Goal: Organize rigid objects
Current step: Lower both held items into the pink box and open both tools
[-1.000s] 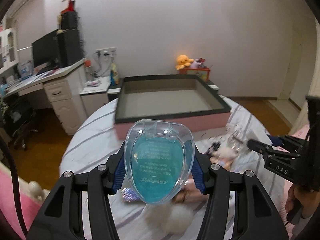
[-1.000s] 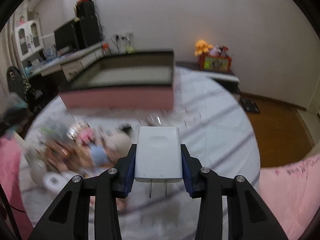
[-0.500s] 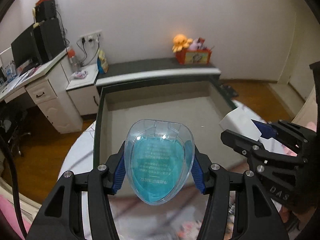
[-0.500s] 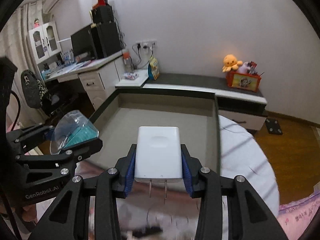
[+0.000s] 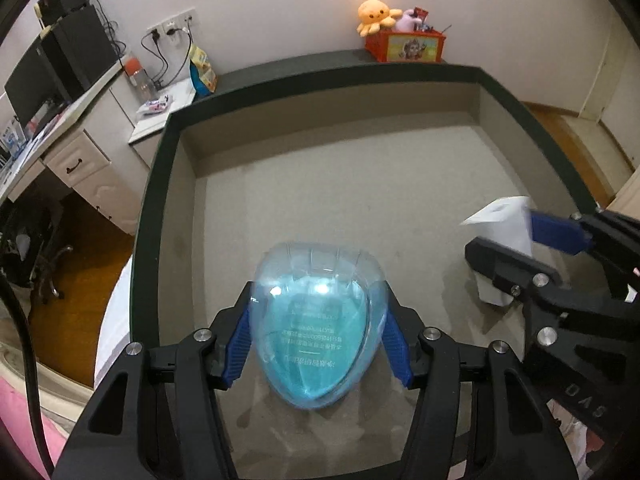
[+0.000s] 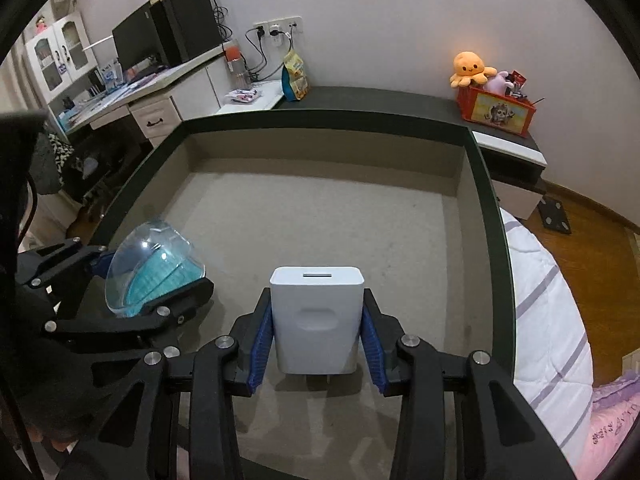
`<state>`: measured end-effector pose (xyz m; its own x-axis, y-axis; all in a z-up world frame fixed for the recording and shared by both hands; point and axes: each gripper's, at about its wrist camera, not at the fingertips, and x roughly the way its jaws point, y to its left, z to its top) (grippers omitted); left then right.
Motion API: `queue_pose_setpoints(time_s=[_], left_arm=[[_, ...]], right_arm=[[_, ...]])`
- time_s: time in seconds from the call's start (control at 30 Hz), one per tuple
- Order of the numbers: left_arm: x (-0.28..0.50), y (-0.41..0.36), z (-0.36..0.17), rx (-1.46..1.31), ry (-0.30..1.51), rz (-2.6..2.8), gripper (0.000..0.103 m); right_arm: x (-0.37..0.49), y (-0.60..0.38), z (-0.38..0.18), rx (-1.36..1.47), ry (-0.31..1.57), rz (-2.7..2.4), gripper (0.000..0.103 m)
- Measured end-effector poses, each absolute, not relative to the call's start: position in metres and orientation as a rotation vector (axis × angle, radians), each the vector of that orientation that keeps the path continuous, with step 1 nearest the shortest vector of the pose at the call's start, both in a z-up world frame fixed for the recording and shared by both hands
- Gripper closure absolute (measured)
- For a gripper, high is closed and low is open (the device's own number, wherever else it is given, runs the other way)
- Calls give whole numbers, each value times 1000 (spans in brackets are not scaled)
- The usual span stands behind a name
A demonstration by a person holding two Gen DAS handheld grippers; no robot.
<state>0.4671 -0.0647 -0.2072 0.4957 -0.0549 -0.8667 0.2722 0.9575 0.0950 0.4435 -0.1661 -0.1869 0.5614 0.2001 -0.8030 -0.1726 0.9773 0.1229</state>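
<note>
Not much readable here. The right gripper has "DAS" printed in pale letters on its black arm, seen upside down at the near right in the left wrist view. The clear blue case has a few lines of white print on it, mirrored and too small to make out.

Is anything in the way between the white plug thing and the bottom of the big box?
Nothing visible is. The white charger, held in the right gripper, hangs over bare grey floor of the box. The left gripper with the blue case is off to its left side, apart.
</note>
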Motion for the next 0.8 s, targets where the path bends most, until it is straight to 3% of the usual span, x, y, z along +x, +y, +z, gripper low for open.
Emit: queue_pose_setpoints(time_s=[0.1, 0.17, 0.2, 0.33, 0.57, 0.8], left_arm=[[459, -56, -199, 225, 1004, -146, 37], [450, -46, -186, 187, 965, -148, 33], [441, -43, -177, 164, 935, -162, 32], [386, -34, -134, 130, 777, -162, 18], [277, -16, -81, 76, 560, -131, 4], [175, -2, -64, 89, 411, -106, 3]], right_arm=[[444, -168, -181, 45, 950, 198, 52], [435, -171, -170, 47, 913, 183, 23], [430, -172, -164, 47, 886, 183, 19], [384, -172, -126, 56, 747, 199, 19], [281, -158, -74, -4, 525, 172, 18], [187, -152, -54, -17, 402, 150, 16]])
